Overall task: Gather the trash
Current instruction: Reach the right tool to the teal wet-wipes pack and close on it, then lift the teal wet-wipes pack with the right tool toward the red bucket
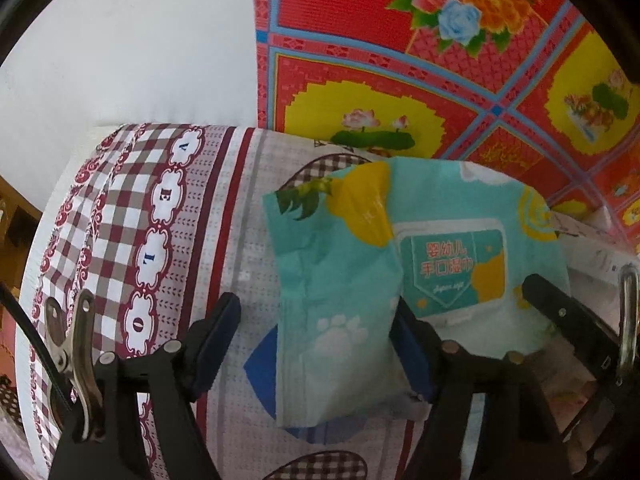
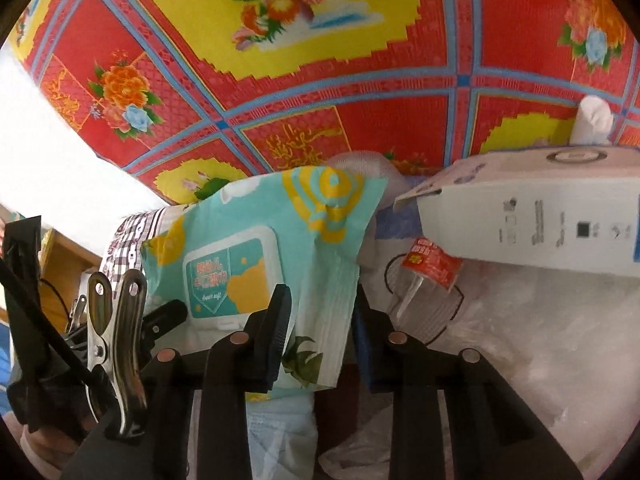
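An empty teal and yellow wet-wipe packet lies on the checked cloth. My left gripper is open, its jaws standing either side of the packet's near end. The other gripper's finger shows at the right. In the right wrist view the same packet hangs between the jaws of my right gripper, which looks shut on its edge. Beyond it lie a white carton, a small red wrapper with a stick and clear plastic film.
A red, yellow and blue flowered mat stands behind the cloth; it also shows in the right wrist view. A white wall is at the left. A white crumpled cloth sits behind the carton.
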`<action>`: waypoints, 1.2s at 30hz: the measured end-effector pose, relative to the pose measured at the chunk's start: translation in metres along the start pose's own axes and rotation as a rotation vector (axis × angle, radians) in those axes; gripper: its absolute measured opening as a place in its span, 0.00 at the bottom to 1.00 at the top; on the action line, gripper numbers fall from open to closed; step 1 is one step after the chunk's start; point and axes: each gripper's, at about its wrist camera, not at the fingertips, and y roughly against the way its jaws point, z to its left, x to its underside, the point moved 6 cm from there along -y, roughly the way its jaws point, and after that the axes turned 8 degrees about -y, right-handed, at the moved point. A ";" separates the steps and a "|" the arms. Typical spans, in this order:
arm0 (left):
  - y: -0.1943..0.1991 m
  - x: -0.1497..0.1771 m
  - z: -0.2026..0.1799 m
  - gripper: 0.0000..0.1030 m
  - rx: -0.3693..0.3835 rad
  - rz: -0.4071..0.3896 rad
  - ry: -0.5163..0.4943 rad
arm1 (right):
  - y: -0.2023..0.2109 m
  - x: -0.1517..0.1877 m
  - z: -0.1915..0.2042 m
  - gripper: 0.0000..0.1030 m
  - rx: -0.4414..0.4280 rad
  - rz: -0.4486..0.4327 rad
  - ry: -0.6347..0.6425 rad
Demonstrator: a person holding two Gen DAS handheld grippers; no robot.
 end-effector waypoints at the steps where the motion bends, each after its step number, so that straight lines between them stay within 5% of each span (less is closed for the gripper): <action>1: -0.005 0.000 -0.003 0.76 0.000 -0.002 -0.004 | -0.002 0.002 -0.001 0.29 0.001 0.008 -0.002; 10: -0.010 0.007 -0.030 0.84 -0.009 0.002 -0.061 | -0.009 0.008 0.002 0.28 0.009 0.011 -0.004; 13: -0.024 0.006 -0.042 1.00 -0.029 0.034 -0.074 | -0.010 0.008 0.000 0.28 -0.006 0.024 -0.008; 19: -0.032 0.009 -0.060 1.00 -0.039 0.004 -0.084 | -0.007 0.007 0.002 0.28 -0.017 0.018 0.012; 21: -0.034 0.008 -0.061 0.99 -0.025 0.028 -0.074 | -0.003 0.005 0.004 0.29 -0.016 0.008 0.025; 25: -0.031 -0.002 -0.054 0.73 0.059 0.007 0.043 | 0.005 -0.001 0.006 0.29 -0.019 -0.018 0.052; 29: -0.038 -0.008 -0.062 0.69 0.142 0.001 0.112 | 0.004 -0.005 0.002 0.29 -0.016 -0.004 0.049; 36: -0.058 -0.022 -0.082 0.68 0.089 -0.056 0.051 | 0.007 -0.012 -0.013 0.41 0.046 -0.015 0.031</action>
